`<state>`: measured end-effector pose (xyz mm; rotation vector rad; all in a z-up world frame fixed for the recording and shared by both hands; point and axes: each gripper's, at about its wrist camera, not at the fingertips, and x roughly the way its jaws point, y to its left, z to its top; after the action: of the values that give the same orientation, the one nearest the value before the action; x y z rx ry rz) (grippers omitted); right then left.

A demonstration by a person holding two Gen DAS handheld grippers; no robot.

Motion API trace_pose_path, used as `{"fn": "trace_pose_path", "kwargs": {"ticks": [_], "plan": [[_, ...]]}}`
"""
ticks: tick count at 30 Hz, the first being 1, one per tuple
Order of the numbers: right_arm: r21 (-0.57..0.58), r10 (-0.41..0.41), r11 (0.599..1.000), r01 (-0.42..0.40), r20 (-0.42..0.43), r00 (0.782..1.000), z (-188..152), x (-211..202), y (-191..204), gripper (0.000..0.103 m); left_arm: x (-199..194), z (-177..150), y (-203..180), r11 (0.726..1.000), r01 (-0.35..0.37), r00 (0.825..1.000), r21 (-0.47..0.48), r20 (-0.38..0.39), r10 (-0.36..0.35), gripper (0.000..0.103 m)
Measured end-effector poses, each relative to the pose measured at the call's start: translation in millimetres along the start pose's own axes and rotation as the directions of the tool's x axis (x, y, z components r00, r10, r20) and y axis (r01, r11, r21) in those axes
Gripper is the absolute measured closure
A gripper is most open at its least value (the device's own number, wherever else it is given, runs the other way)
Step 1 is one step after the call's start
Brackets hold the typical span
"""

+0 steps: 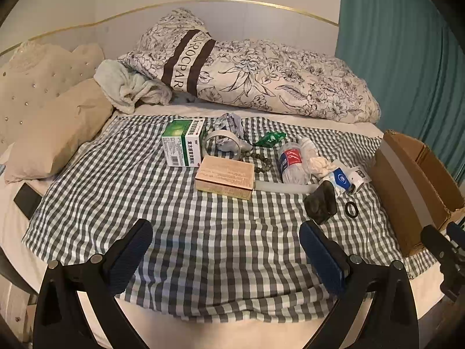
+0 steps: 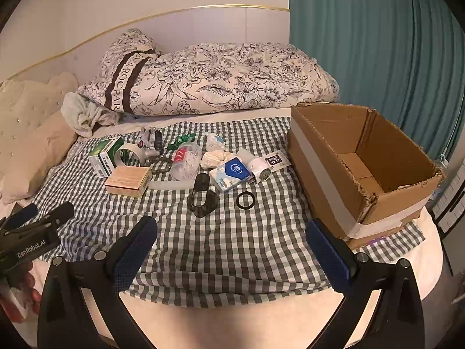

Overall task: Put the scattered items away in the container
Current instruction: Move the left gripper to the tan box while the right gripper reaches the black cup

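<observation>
Scattered items lie on a checked cloth (image 1: 203,232): a green-and-white box (image 1: 181,144), a tan box (image 1: 225,177), a tape roll (image 1: 222,142), a bead bracelet (image 1: 261,163), a crushed bottle (image 1: 290,163), a blue tissue pack (image 2: 231,174), a dark curved piece (image 2: 202,196) and a black ring (image 2: 246,200). An open cardboard box (image 2: 363,157) stands at the right with nothing visible inside. My left gripper (image 1: 225,247) is open above the near cloth, well short of the items. My right gripper (image 2: 232,244) is open too, beside the box's near corner.
A floral duvet (image 1: 261,78) and a crumpled towel (image 1: 130,84) lie behind the items, cushions (image 1: 49,133) to the left. A teal curtain (image 2: 377,43) hangs at the right. The bed's near edge runs just under both grippers.
</observation>
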<state>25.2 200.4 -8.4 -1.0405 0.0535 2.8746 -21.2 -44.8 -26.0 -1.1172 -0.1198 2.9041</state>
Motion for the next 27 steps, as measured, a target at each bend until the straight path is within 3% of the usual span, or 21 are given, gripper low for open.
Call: {"fn": "trace_pose_path", "kwargs": {"ticks": [8, 24, 27], "plan": [[-0.023, 0.026, 0.999, -0.027, -0.044, 0.999, -3.7, 31.9, 5.5, 0.015, 34.6, 2.5, -3.5, 1.0, -0.015, 0.999, 0.018, -0.046, 0.016, 0.0], [-0.067, 0.056, 0.995, -0.071, -0.202, 0.978, 9.1, 152.1, 35.3, 0.019, 150.9, 26.3, -8.6, 0.992, -0.007, 0.992, 0.126, -0.128, 0.023, 0.0], [-0.07, 0.057, 0.995, -0.075, -0.227, 0.972, 10.3, 172.8, 39.6, 0.032, 170.7, 32.8, -8.1, 0.993, 0.019, 0.989, 0.116, -0.145, -0.002, 0.0]]}}
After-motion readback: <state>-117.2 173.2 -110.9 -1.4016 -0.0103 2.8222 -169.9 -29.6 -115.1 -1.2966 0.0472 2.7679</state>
